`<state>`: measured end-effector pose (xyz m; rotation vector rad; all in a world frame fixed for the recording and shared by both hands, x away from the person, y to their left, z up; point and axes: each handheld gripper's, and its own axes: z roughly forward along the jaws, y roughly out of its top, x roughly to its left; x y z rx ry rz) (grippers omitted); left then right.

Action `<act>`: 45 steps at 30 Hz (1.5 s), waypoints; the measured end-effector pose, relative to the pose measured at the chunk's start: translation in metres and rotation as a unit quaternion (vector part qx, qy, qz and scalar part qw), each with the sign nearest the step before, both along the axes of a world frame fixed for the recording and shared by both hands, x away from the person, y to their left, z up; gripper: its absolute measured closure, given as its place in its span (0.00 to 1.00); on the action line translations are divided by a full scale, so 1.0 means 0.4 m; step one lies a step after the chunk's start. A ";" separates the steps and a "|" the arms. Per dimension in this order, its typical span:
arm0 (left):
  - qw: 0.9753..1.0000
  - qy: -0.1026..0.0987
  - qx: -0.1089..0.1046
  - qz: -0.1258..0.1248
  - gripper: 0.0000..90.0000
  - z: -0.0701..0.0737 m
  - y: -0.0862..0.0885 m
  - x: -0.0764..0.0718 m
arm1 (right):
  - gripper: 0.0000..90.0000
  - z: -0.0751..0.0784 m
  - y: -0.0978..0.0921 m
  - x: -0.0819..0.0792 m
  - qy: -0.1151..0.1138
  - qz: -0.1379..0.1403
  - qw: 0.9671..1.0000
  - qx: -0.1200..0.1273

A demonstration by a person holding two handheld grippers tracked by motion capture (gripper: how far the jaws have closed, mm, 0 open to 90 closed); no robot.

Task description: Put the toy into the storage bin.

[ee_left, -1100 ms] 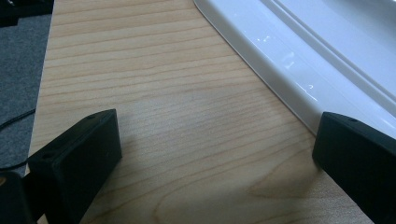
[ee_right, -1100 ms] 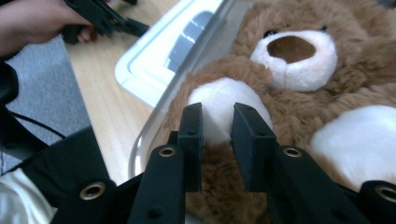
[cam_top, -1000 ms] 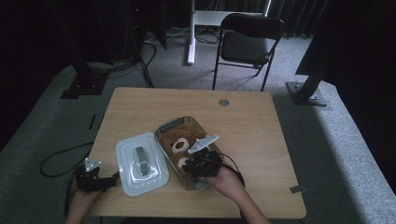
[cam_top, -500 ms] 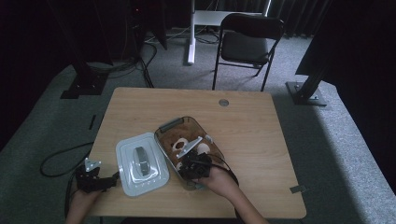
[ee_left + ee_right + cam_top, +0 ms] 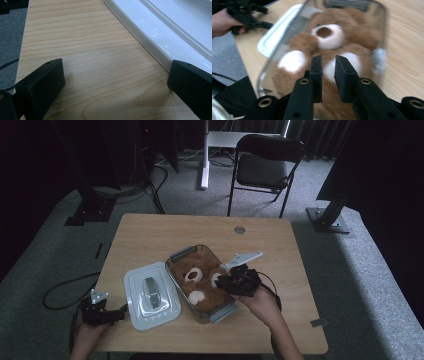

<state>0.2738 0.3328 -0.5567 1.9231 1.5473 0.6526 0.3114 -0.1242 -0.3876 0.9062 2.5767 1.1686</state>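
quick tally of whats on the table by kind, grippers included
clear container: 1
teddy bear lying in the container: 1
white lid beside the container: 1
grippers: 2, the left gripper open at the lid's edge, the right gripper over the bear, jaws slightly apart
round grommet in the tabletop: 1
total: 6

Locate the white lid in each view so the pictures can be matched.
High view: the white lid lies flat on the table, left of the clear box, lower left of centre.
Left gripper view: its rim crosses the upper right corner, touching the right-hand jaw's tip.
Right gripper view: its edge shows upper left, behind the box.
Shared landmark: the light wooden table.
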 end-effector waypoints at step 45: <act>1.000 0.000 0.000 0.000 0.02 0.000 0.000 0.000 | 0.83 -0.070 0.026 0.075 0.001 -0.034 0.996 -0.078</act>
